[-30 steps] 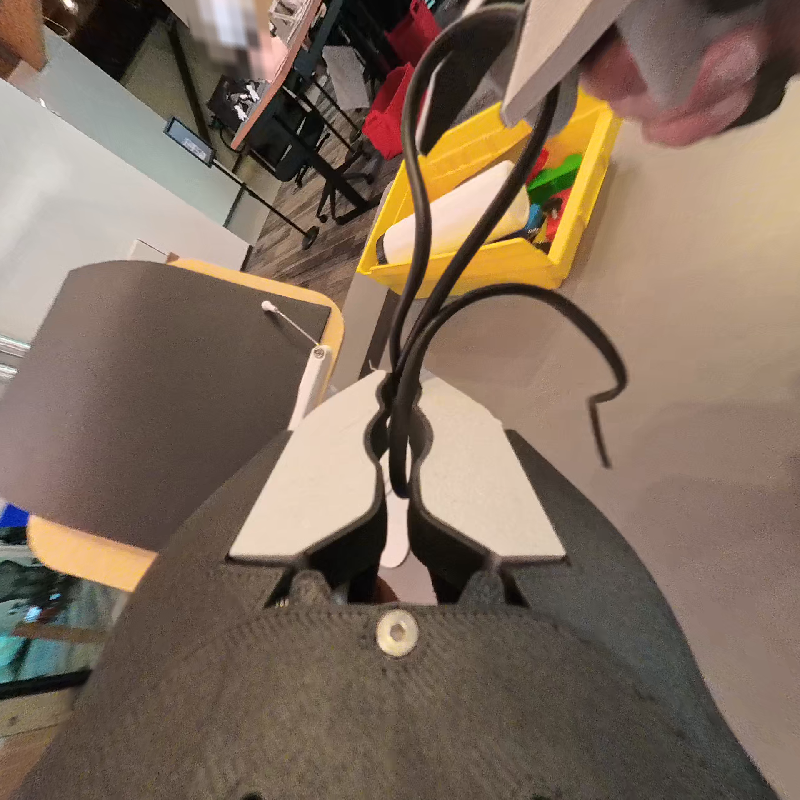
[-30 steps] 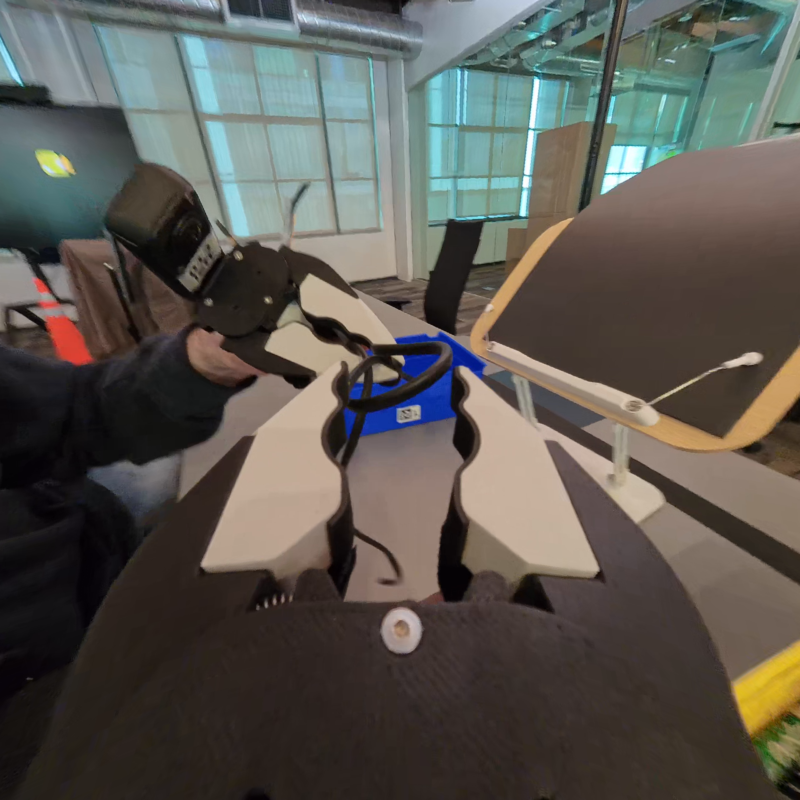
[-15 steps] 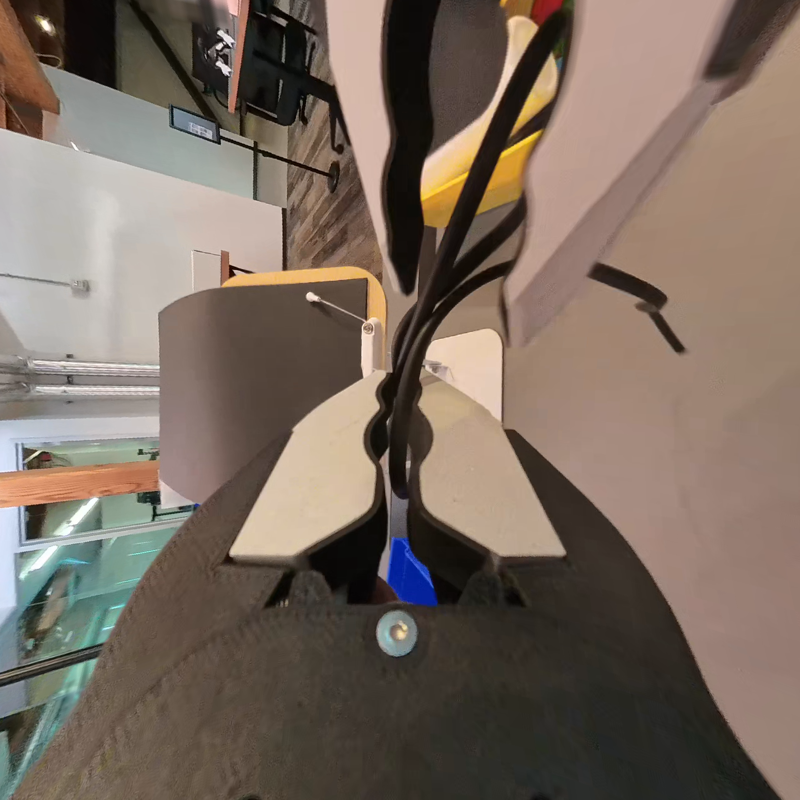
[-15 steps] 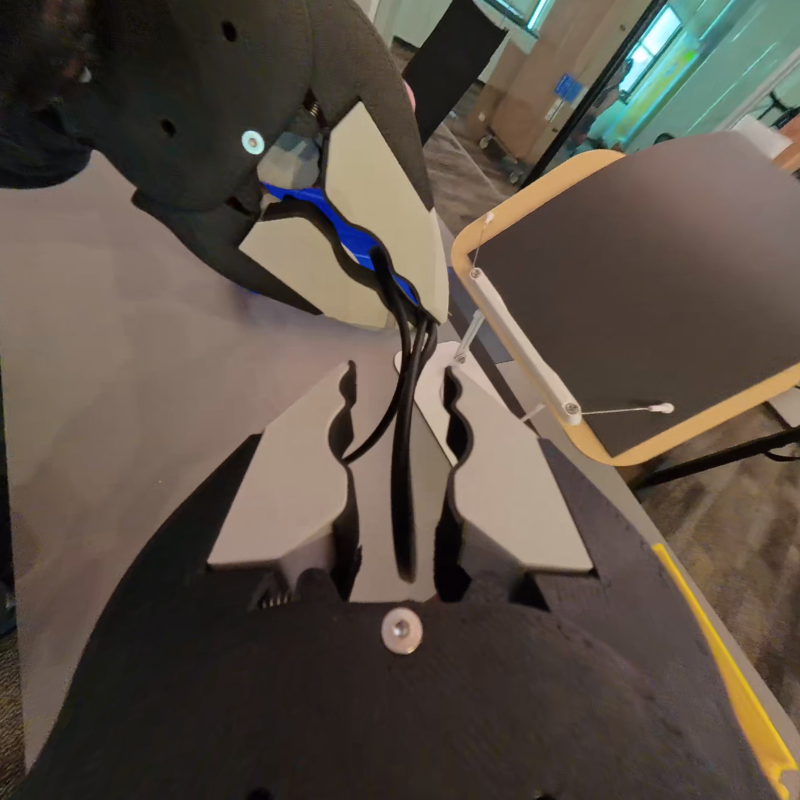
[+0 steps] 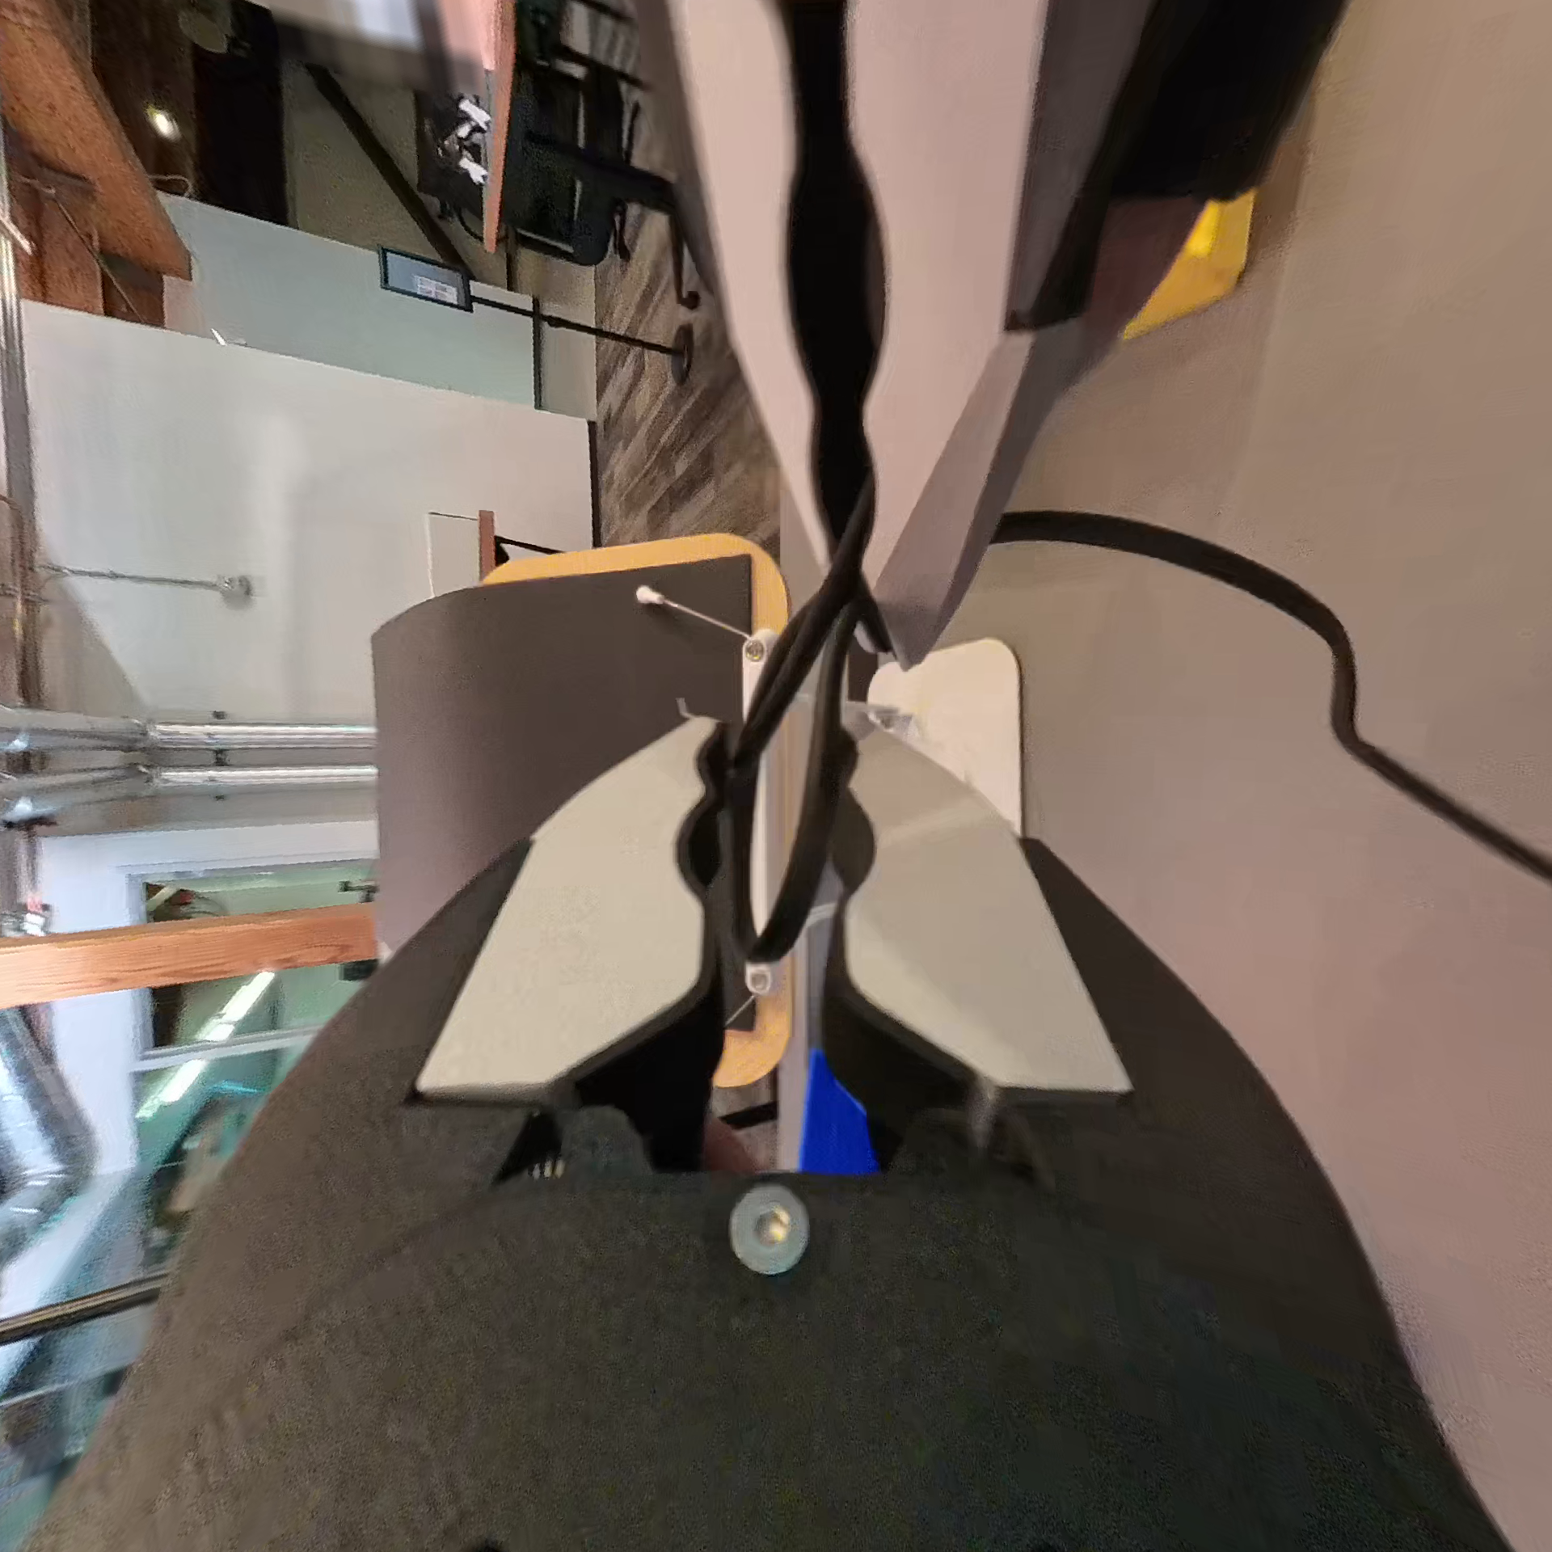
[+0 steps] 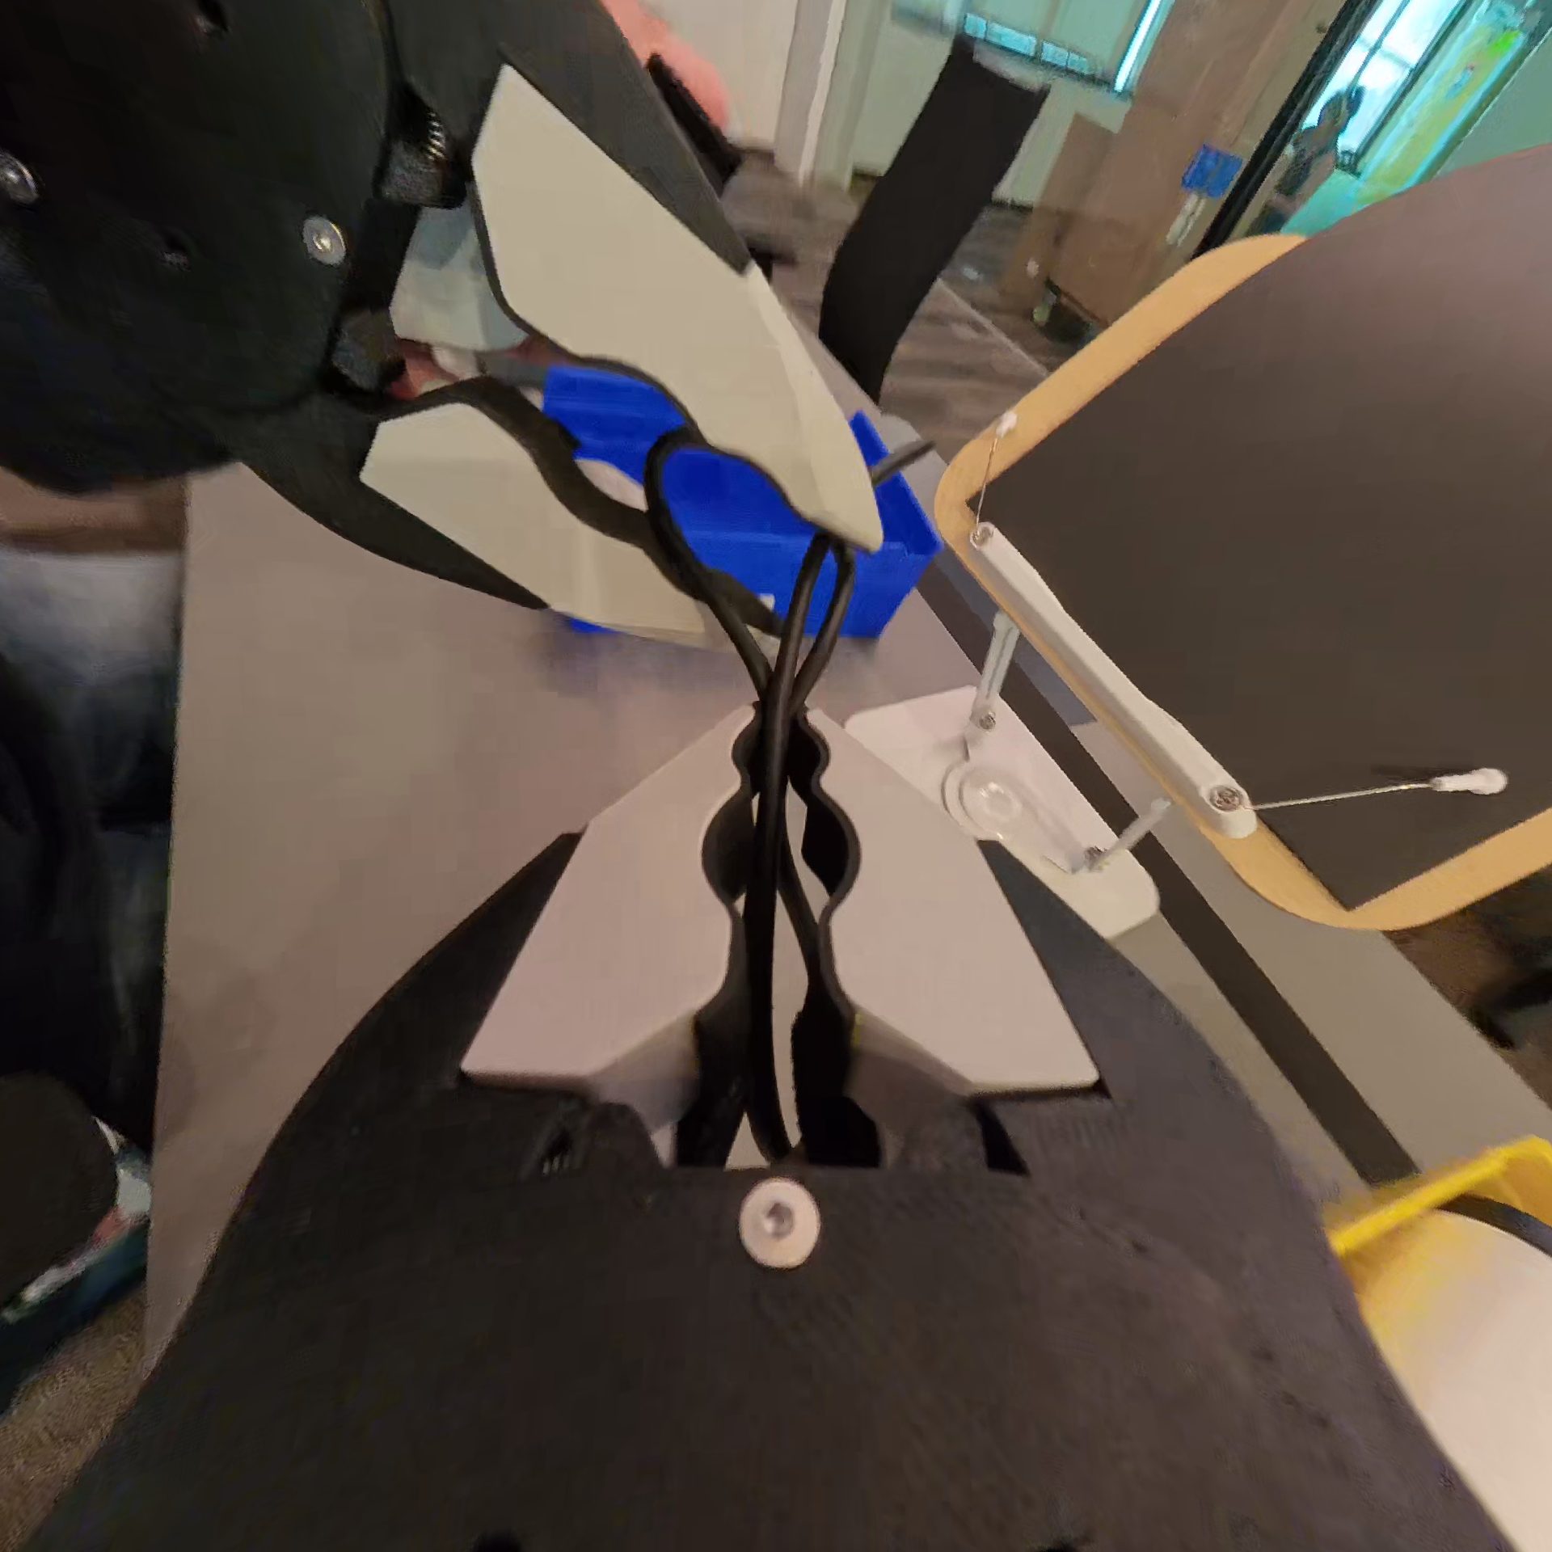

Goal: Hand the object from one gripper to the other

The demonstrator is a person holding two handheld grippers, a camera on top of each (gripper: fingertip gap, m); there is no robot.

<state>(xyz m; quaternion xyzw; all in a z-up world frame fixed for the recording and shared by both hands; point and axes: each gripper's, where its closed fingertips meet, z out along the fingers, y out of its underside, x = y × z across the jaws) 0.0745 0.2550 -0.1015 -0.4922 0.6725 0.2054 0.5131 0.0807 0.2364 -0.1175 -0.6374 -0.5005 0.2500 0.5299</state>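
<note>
The object is a black cable (image 6: 768, 924), folded into a loop. My right gripper (image 6: 779, 718) is shut on it, with the strands running down between its white fingers. My left gripper (image 6: 781, 579) faces it from the upper left, jaws apart, with the cable's loop lying loose between them. In the left wrist view my left gripper (image 5: 781, 739) is open around the loop (image 5: 806, 840). The right gripper (image 5: 857, 588) comes in from above, closed on the strands. The cable's free tail (image 5: 1260, 588) hangs off to the right over the table.
Both grippers are above a grey table (image 6: 378, 756). A blue bin (image 6: 890, 571) sits behind them. A black board with a wooden rim (image 6: 1302, 546) stands on a white base (image 6: 1050, 823) to the right. A yellow bin (image 6: 1428, 1192) holding a white object is at the near right. Less than 4 cm separates the two grippers' tips.
My right gripper has closed on the cable. My left gripper, which was clamped on the cable, has opened its jaws. The two grippers have moved close together.
</note>
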